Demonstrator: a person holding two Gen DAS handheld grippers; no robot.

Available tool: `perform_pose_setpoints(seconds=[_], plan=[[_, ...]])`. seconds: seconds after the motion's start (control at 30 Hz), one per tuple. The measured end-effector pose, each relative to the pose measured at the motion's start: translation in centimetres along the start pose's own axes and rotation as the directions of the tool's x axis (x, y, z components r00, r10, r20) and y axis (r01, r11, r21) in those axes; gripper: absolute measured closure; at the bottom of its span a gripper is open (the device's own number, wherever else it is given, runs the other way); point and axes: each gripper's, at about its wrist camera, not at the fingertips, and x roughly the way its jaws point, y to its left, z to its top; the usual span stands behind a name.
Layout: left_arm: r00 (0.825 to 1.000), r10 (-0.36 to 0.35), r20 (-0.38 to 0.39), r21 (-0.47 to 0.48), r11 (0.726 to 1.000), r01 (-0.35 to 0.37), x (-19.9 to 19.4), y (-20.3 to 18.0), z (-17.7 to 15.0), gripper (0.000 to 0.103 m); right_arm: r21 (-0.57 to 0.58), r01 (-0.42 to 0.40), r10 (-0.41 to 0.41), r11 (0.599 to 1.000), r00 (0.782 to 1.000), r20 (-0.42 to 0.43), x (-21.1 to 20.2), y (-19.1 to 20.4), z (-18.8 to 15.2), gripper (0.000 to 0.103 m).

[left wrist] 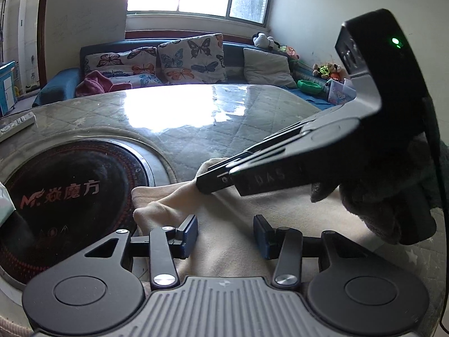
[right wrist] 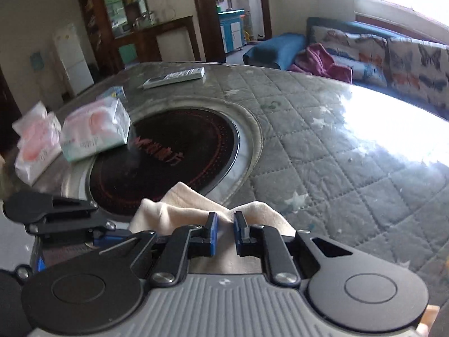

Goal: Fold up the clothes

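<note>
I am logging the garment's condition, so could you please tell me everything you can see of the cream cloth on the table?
The cream cloth is a soft, fleece-like, plain fabric with no visible print. It lies on the quilted table cover, its bunched edge reaching the rim of the round black cooktop. The right tongs are closed on a raised fold of it. The left tongs stand open over the flat part, not gripping it.
</note>
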Motion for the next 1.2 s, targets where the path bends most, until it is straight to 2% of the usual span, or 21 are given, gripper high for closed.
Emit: perform_pose_setpoints(seconds=[0.23,0.5,0.63,0.9,1.0,1.07,1.2], plan=[[1.0,0.013,0.018,-0.041,0.999,-0.012,-0.2,1.7,0.8,0.057,0.022,0.013,-0.014,1.0,0.999,0.04,-2.9,-0.8,-0.3,0.091],[0.999,0.048,0.002,-0.069,0.997,-0.048,1.0,2.9,1.0,0.059,0.013,0.07,-0.07,0.997,0.997,0.017,-3.9,-1.2,-2.7,0.091],[0.998,0.06,0.025,-0.043,0.997,-0.059,-0.4,2.0,1.1,0.059,-0.015,0.073,-0.072,0.997,0.996,0.043,-5.7,-0.1,-3.7,0.091],[0.997,0.016,0.071,0.036,0.999,-0.019,-4.0,-1.3,-0.2,0.063,-0.097,0.072,-0.067,0.993,0.996,0.059,-9.6,3.6,-7.3,0.09],[0.998,0.008,0.07,0.056,0.998,-0.012,-4.7,-2.2,-1.2,0.065,-0.115,0.091,-0.083,0.989,0.994,0.072,-10.4,4.7,-8.6,0.09],[0.998,0.012,0.066,0.07,0.997,-0.016,-4.8,-2.8,-2.0,0.07,-0.114,0.106,-0.098,0.988,0.992,0.076,-10.6,5.2,-9.3,0.09],[0.999,0.016,0.045,0.067,0.998,-0.019,-4.1,-3.0,-2.9,0.071,-0.082,0.119,-0.114,0.989,0.991,0.072,-9.9,5.5,-10.6,0.09]])
